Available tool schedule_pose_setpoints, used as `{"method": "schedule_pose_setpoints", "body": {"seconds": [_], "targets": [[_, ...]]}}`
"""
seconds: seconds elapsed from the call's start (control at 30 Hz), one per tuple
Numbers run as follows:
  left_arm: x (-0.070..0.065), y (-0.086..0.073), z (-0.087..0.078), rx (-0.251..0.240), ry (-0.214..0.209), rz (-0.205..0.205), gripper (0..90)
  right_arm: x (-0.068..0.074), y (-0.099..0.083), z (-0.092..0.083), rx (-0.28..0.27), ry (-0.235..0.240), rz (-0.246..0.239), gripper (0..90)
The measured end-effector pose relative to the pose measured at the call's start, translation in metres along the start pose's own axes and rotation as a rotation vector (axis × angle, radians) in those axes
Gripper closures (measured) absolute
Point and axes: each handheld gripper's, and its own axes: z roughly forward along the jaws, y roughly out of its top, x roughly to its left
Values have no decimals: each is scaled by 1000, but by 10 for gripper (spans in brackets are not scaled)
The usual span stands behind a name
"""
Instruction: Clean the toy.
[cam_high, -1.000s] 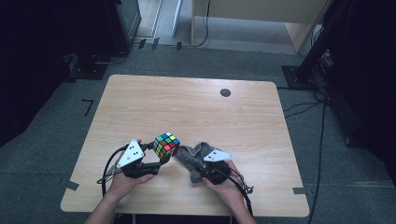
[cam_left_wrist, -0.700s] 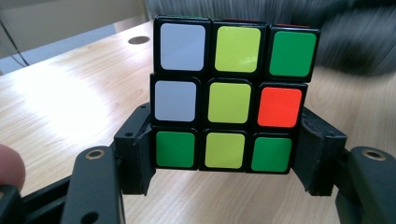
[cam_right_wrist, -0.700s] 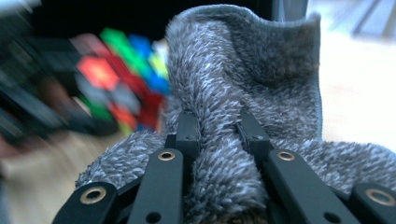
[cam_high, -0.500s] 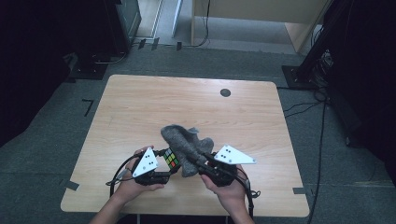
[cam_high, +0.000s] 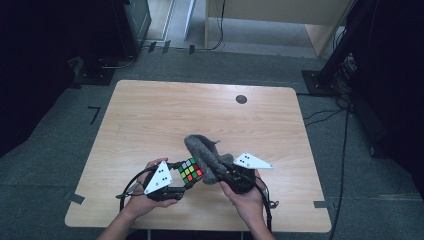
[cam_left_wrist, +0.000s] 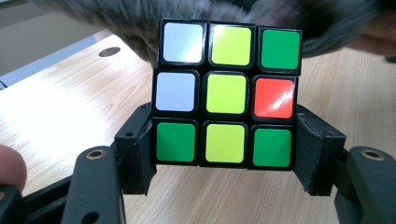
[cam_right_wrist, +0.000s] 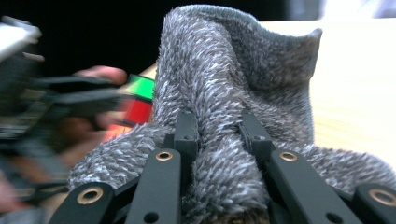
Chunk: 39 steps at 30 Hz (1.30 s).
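Observation:
A colourful puzzle cube (cam_high: 190, 171) (cam_left_wrist: 226, 93) is clamped between the jaws of my left gripper (cam_high: 187, 181) (cam_left_wrist: 225, 156), held just above the near part of the wooden table (cam_high: 150, 115). Its facing side shows green, yellow, white and red tiles. My right gripper (cam_high: 220, 172) (cam_right_wrist: 219, 135) is shut on a fuzzy grey cloth (cam_high: 205, 155) (cam_right_wrist: 233, 84), which stands up in a fold and leans against the cube's right side. In the right gripper view the cube (cam_right_wrist: 137, 100) peeks out left of the cloth.
A small dark round hole (cam_high: 241, 99) sits near the table's far edge. Black cables trail from both grippers over the near edge. Dark stands and equipment ring the table on the grey floor.
The cloth has been lifted off the table and brought up against the cube. My left gripper drew the cube back toward the near edge, then held still.

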Motion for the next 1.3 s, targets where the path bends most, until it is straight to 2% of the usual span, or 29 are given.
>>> {"method": "schedule_pose_setpoints", "body": {"seconds": [0.07, 0.1, 0.13, 0.2, 0.3, 0.37, 0.4, 0.43, 0.47, 0.53, 0.57, 0.6, 0.63, 0.7, 0.77, 0.8, 0.87, 0.93, 0.97, 1.0, 1.07, 1.1, 1.17, 1.2, 1.23, 1.3], "targets": [[2, 0, -1, -12, 4, -17, 344, -5, -2, -3, 6, -75, -12, 739], [3, 1, -1, -14, 4, -25, 344, -7, -1, -7, -4, -82, 5, 739], [4, 1, -1, -12, 7, -26, 344, -6, 1, -11, -33, -69, 28, 739], [3, 1, 1, 2, 24, -15, 344, 2, 5, -14, -80, -22, 20, 737], [2, 2, 1, -8, 9, -18, 345, 24, 9, -14, -106, 65, -54, 725], [3, 5, -3, -38, -11, -31, 345, 28, 8, -10, -85, 59, -99, 724], [4, 6, -5, -45, -13, -33, 345, 24, 6, -9, -94, 62, -79, 724], [5, 6, -6, -49, -17, -39, 344, 17, 4, -9, -101, 60, -35, 726], [7, 5, -7, -55, -16, -45, 345, 10, 2, -8, -82, 36, 1, 730], [11, 4, -7, -67, -14, -69, 344, 2, 1, -8, -44, -71, -14, 739], [11, 4, -5, -63, -10, -74, 345, -1, 2, -10, -42, -94, -2, 742], [11, 4, -4, -56, -8, -69, 345, 0, 5, -14, -64, -81, 18, 741], [10, 4, -2, -47, -6, -57, 345, 4, 7, -16, -81, -61, 12, 741], [6, 5, 1, -42, -16, -44, 345, 17, 13, -20, -108, -11, -42, 737], [5, 8, -1, -68, -40, -54, 344, 25, 14, -20, -101, 18, -81, 737], [5, 9, -1, -72, -40, -56, 345, 26, 12, -18, -85, 15, -91, 736], [7, 9, -1, -58, -30, -48, 344, 17, 5, -16, -90, 17, -57, 738], [8, 6, 1, -54, -25, -55, 344, 4, 1, -13, -18, -67, -58, 741], [9, 5, 1, -52, -24, -58, 344, -1, -1, -13, 5, -103, -42, 742], [9, 5, 1, -50, -24, -58, 345, -6, -1, -14, 3, -112, -9, 742], [8, 5, 1, -46, -26, -61, 344, -4, 3, -18, -39, -73, 23, 741], [7, 5, 1, -42, -26, -60, 344, 2, 7, -20, -62, -35, 14, 741], [6, 4, 1, -33, -26, -54, 344, 19, 14, -22, -94, 57, -43, 739], [5, 4, 0, -39, -28, -59, 344, 24, 16, -22, -100, 78, -66, 740], [5, 4, -3, -55, -35, -70, 345, 30, 17, -19, -89, 90, -98, 739], [8, 7, -10, -82, -40, -97, 344, 29, 14, -13, -65, 68, -117, 738]]}}
